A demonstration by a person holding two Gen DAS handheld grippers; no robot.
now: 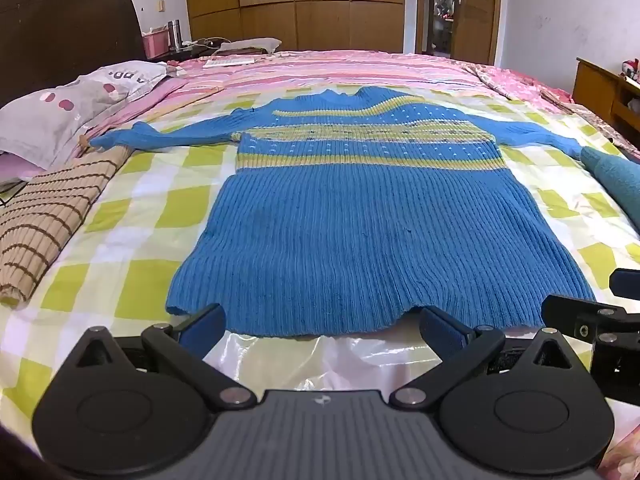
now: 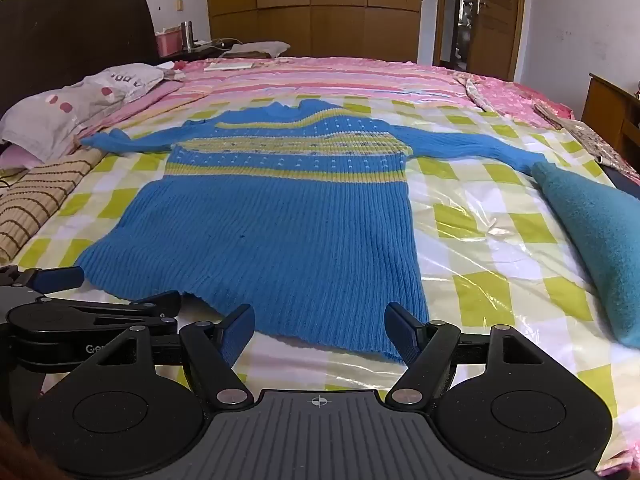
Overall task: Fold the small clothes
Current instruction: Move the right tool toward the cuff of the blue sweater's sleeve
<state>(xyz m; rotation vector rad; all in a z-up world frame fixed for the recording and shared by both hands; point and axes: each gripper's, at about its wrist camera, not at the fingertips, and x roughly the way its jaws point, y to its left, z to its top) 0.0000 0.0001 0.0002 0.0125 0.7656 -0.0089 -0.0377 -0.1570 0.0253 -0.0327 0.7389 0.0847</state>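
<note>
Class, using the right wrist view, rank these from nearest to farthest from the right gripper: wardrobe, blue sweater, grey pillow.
1. blue sweater, hem just ahead of the right gripper
2. grey pillow, far left
3. wardrobe, back wall

Open checked bed cover (image 2: 480, 184) is left free right of the blue sweater (image 2: 256, 216); a teal folded cloth (image 2: 600, 248) and a striped cloth (image 1: 44, 216) border the sides.

Blue sweater (image 2: 256, 224) flat on bed (image 2: 480, 200); right gripper (image 2: 320, 332) open at hem.
</note>
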